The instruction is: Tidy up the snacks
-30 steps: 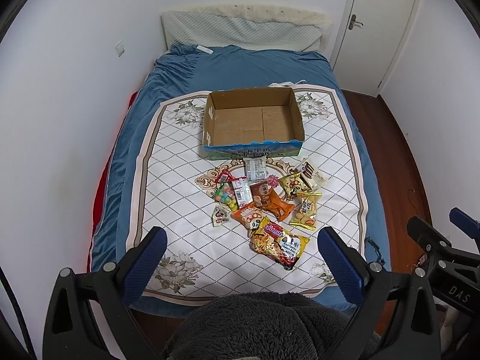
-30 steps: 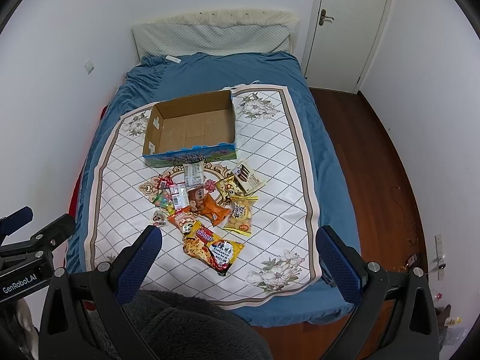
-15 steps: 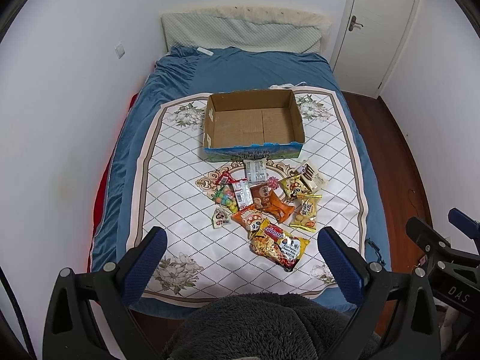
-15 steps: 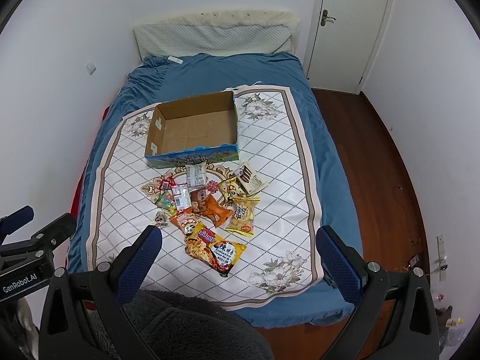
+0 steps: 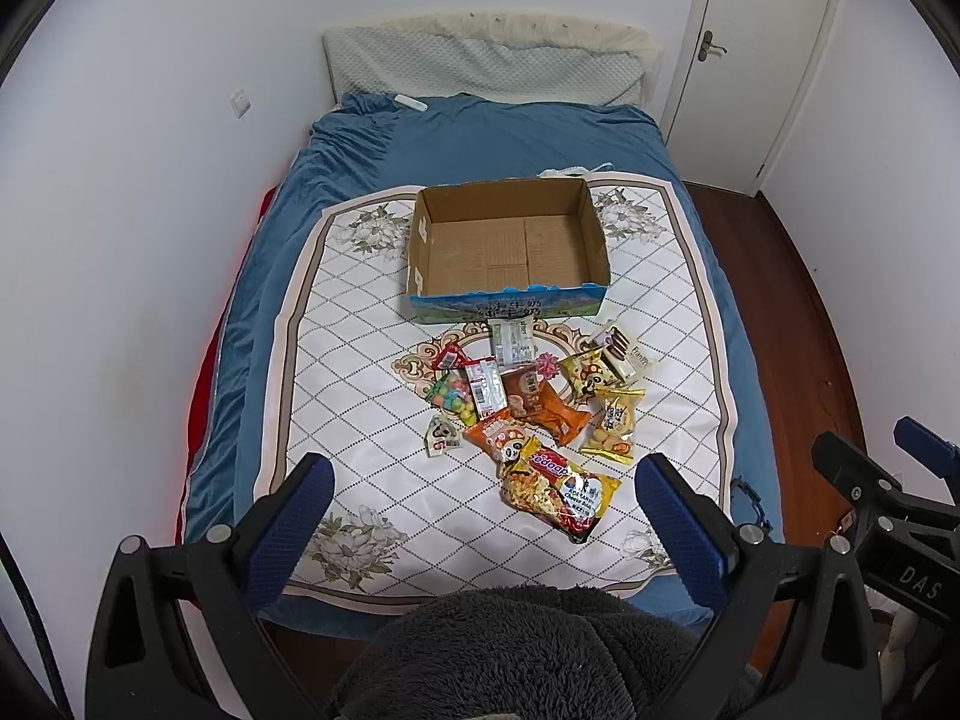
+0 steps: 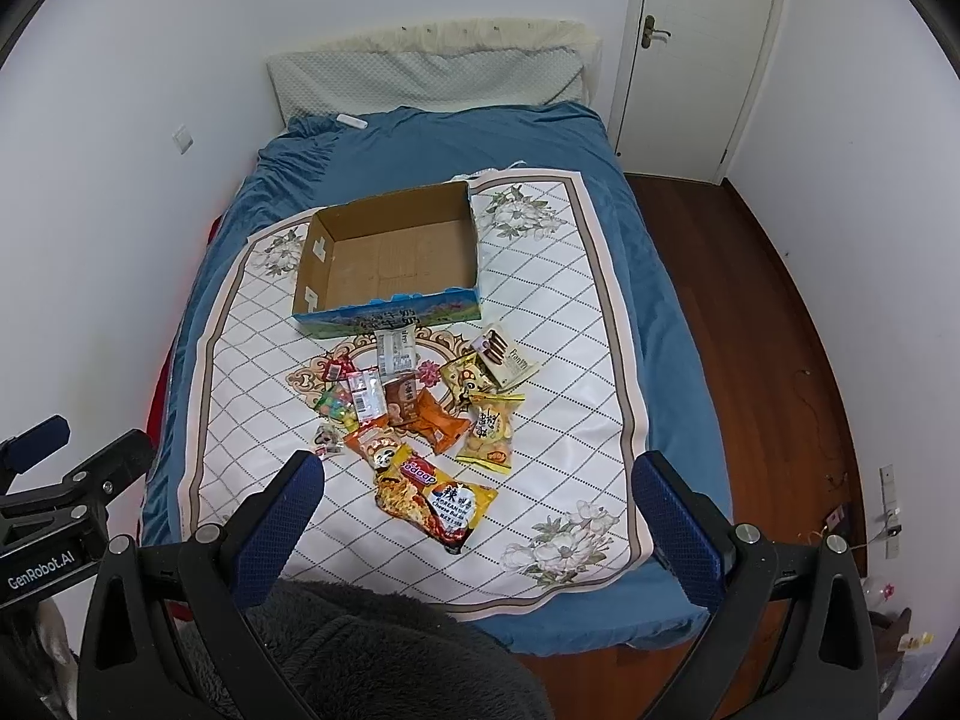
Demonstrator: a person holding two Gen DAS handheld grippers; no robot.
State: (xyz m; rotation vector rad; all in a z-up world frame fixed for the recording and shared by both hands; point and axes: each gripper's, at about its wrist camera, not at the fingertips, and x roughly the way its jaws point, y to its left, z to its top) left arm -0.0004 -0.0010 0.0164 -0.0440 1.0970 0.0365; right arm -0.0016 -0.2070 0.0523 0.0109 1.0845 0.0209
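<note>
An empty cardboard box (image 5: 507, 252) (image 6: 390, 264) with a blue printed front sits on a white patterned mat (image 5: 360, 372) (image 6: 570, 360) spread over a blue bed. Several snack packets lie in a loose pile just in front of the box. Nearest me is a large noodle packet (image 5: 561, 495) (image 6: 438, 498); a yellow biscuit bag (image 5: 612, 423) (image 6: 492, 432) and an orange packet (image 5: 555, 414) (image 6: 438, 417) lie behind it. My left gripper (image 5: 477, 525) and right gripper (image 6: 477, 522) both hang open, high above the foot of the bed, holding nothing.
A grey fuzzy sleeve (image 5: 510, 654) (image 6: 360, 648) fills the bottom of both views. A white door (image 5: 762, 60) (image 6: 696, 48) stands at the back right, wooden floor (image 6: 780, 360) to the right of the bed, a white wall to the left. A quilted headboard (image 5: 480, 69) backs the bed.
Both views have drifted slightly back and up, so the bed and snacks sit a little farther away. Nothing on the mat has moved and both grippers stay open.
</note>
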